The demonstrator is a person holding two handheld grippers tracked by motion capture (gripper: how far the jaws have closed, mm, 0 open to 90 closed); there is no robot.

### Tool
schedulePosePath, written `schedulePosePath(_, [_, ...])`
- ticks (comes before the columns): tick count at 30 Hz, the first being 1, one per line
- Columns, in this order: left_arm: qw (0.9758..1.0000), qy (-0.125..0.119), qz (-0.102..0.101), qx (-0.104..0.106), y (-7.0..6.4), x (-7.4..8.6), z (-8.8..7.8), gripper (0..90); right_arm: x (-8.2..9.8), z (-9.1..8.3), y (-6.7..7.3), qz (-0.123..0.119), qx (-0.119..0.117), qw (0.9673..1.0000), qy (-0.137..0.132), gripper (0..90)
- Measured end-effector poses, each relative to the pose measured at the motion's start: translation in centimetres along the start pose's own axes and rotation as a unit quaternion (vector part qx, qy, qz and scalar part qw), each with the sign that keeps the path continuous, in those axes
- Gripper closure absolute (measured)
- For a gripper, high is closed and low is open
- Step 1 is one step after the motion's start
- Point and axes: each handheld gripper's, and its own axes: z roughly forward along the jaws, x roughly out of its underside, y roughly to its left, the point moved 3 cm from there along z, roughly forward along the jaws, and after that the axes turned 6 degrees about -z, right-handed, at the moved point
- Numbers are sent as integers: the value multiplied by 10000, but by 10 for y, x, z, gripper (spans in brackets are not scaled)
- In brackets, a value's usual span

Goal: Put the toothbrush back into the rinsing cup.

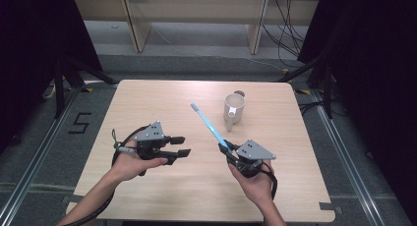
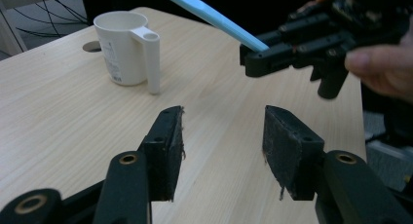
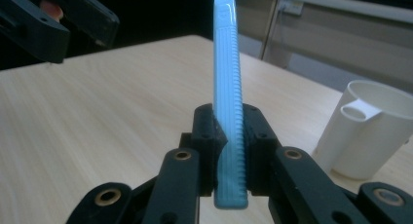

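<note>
Near edge: left gripper [image 1: 181, 146] with fingers [image 2: 168, 151] spread, nothing between them, bare worktop [image 1: 147, 103] ahead. Right gripper [image 1: 227, 148] pinches the lower end of a blue toothbrush [image 1: 209, 126], which slants up and away, head well clear of the wood. Beyond it a white cup [image 1: 233, 108] stands upright near the far edge; its inside is not visible. Open surface lies left of the cup.
</note>
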Motion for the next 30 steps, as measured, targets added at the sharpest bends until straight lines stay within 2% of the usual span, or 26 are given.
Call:
schedulePosePath(1, [9998,-160,-139,65,2,-2,2,488,-2,1,-1,-46,14,9999,-93,791])
schedulePosePath(2, [9994,-232,-248,89,3,-3,3,486,-4,1,0,22,38,9998,-192,791])
schedulePosePath(3, [9990,-269,-341,71,4,-5,4,484,-6,0,1,87,69,9998,-161,791])
schedulePosePath(4, [9985,-331,-417,98,4,-6,5,480,-7,1,0,31,105,9995,-292,791])
schedulePosePath(5, [9977,-453,-463,192,5,-9,7,478,-8,1,2,125,78,9993,-338,791])
schedulePosePath(6, [9970,-517,-527,210,4,-11,9,477,-10,0,1,83,169,9992,-357,791])
schedulePosePath(7, [9961,-573,-627,252,4,-13,11,473,-11,0,0,33,199,9989,-425,791])
schedulePosePath(8, [9949,-652,-705,311,4,-16,13,471,-11,-1,2,144,157,9990,-390,791])
schedulePosePath(10, [9933,-743,-823,336,5,-20,16,472,-12,0,2,96,182,9986,-490,791])
schedulePosePath(11, [9918,-831,-892,391,5,-22,18,471,-12,0,5,190,153,9986,-461,791])
schedulePosePath(12, [9909,-867,-952,392,4,-24,19,472,-12,1,5,179,145,9985,-498,791])
schedulePosePath(13, [9899,-904,-1003,422,4,-25,21,472,-13,3,5,86,131,9982,-573,791])
schedulePosePath(14, [9890,-942,-1030,487,3,-27,23,472,-13,2,7,155,118,9987,-466,791])
schedulePosePath(16, [9873,-991,-1127,512,2,-30,26,473,-14,4,7,77,179,9981,-584,791])
schedulePosePath(18, [9862,-1027,-1186,527,2,-32,29,475,-15,5,9,104,99,9980,-612,791])
schedulePosePath(23, [9819,-1149,-1396,557,4,-34,34,490,-17,4,9,73,134,9980,-618,791])
schedulePosePath(24, [9802,-1198,-1469,574,4,-35,35,493,-17,5,10,92,98,9977,-667,791])
schedulePosePath(25, [9791,-1222,-1509,600,4,-36,36,497,-17,5,9,-8,159,9977,-656,791])
schedulePosePath(26, [9779,-1247,-1557,620,4,-36,36,501,-17,5,10,33,182,9977,-649,791])
schedulePosePath(27, [9775,-1277,-1562,618,4,-37,37,506,-17,5,10,32,184,9977,-652,791])
schedulePosePath(28, [9771,-1293,-1567,626,4,-37,38,514,-17,5,12,176,133,9980,-588,791])
schedulePosePath(29, [9770,-1288,-1579,629,4,-38,39,518,-18,6,10,17,205,9974,-693,791])
schedulePosePath(30, [9767,-1288,-1591,649,4,-38,40,523,-18,7,10,0,220,9972,-709,791])
